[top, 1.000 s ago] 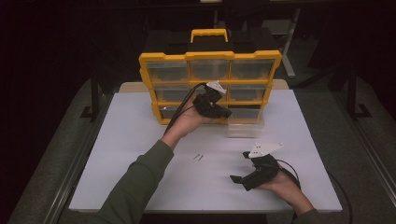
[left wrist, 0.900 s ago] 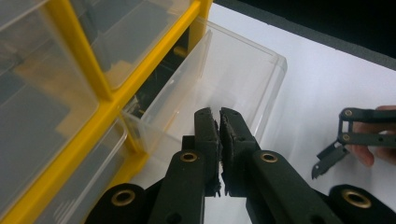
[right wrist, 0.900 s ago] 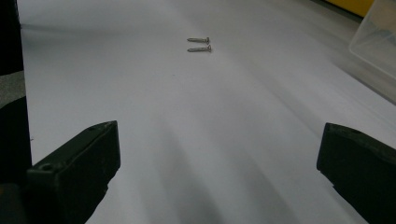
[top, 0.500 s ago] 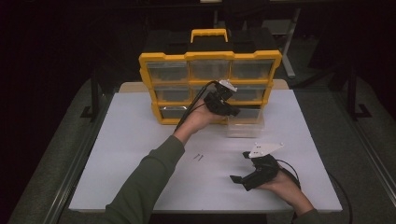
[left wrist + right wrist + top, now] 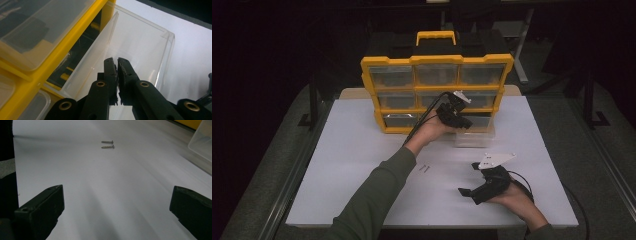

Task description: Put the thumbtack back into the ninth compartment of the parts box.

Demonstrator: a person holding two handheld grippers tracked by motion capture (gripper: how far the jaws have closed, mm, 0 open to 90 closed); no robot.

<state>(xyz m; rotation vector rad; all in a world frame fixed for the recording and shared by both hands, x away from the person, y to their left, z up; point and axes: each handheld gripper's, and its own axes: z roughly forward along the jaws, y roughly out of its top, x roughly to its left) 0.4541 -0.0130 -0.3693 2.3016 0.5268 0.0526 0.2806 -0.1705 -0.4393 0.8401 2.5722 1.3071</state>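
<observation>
A person's left hand is holding the left gripper (image 5: 460, 121) against a clear drawer (image 5: 474, 136) sitting before a yellow organizer (image 5: 437, 92). The right gripper (image 5: 473, 179) is resting low on the white table (image 5: 357, 165), with two screws (image 5: 425, 168) lying between the arms.

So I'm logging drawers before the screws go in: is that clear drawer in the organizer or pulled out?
Out. The clear drawer sits on the table before the yellow organizer, beside its vacated slot; it looks empty.

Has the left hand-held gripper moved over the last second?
Yes. The left hand-held gripper has shifted rightward along the front of the yellow organizer, toward the clear drawer pulled out at the lower right.
</observation>
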